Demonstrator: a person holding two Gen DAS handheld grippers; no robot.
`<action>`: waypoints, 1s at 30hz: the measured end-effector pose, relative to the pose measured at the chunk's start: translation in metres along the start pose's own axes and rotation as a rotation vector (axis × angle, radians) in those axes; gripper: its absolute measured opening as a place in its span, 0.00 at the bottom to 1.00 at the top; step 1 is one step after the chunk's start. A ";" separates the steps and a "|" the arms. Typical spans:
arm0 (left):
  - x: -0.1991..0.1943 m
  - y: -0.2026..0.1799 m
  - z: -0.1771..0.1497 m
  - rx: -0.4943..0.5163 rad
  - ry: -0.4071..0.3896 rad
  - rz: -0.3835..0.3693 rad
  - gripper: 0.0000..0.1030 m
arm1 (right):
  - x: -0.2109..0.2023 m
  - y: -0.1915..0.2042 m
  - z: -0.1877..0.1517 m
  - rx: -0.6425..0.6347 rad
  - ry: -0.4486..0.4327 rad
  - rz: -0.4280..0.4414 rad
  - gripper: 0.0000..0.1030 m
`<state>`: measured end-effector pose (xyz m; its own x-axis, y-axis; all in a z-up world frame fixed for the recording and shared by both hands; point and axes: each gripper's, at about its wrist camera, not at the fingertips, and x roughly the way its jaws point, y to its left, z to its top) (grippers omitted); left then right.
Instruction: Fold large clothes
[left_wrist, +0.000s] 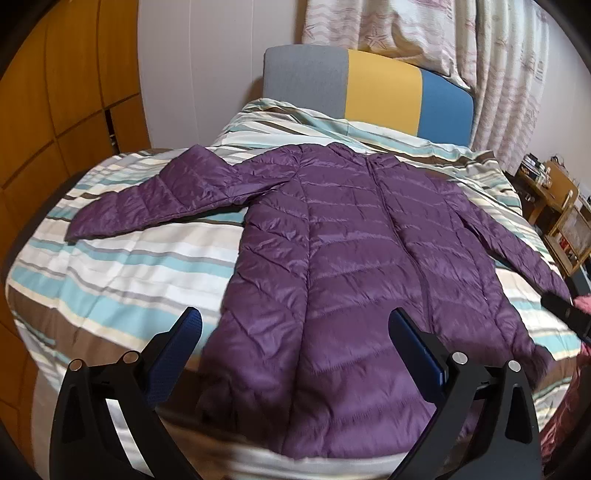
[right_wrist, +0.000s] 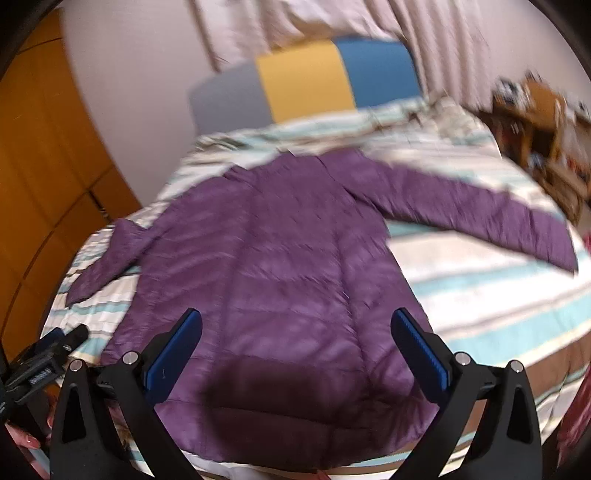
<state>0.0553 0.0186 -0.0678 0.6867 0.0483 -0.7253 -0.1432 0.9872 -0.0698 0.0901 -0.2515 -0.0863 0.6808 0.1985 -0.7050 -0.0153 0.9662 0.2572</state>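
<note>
A purple quilted jacket lies flat and face up on a striped bed, zipper closed, hem nearest me. Its left sleeve stretches out to the left and its right sleeve runs toward the right edge. My left gripper is open and empty, hovering over the hem. The right wrist view is blurred; there the jacket fills the middle and my right gripper is open and empty above the hem. The right gripper's tip also shows at the right edge of the left wrist view.
The striped duvet covers the bed. A grey, yellow and blue headboard stands at the far end, with curtains behind it. Orange wardrobe doors are at the left. Wooden shelves stand at the right.
</note>
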 end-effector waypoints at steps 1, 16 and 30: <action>0.007 0.002 0.002 -0.006 -0.001 0.003 0.97 | 0.009 -0.011 0.000 0.021 0.022 -0.035 0.98; 0.117 0.002 0.047 0.048 -0.024 0.133 0.97 | 0.053 -0.210 0.015 0.473 -0.037 -0.217 0.74; 0.179 0.037 0.044 0.004 0.054 0.222 0.97 | 0.051 -0.320 0.023 0.864 -0.256 -0.269 0.61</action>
<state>0.2046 0.0708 -0.1700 0.5999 0.2561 -0.7580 -0.2836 0.9539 0.0979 0.1466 -0.5548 -0.1896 0.7240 -0.1554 -0.6721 0.6452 0.4970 0.5802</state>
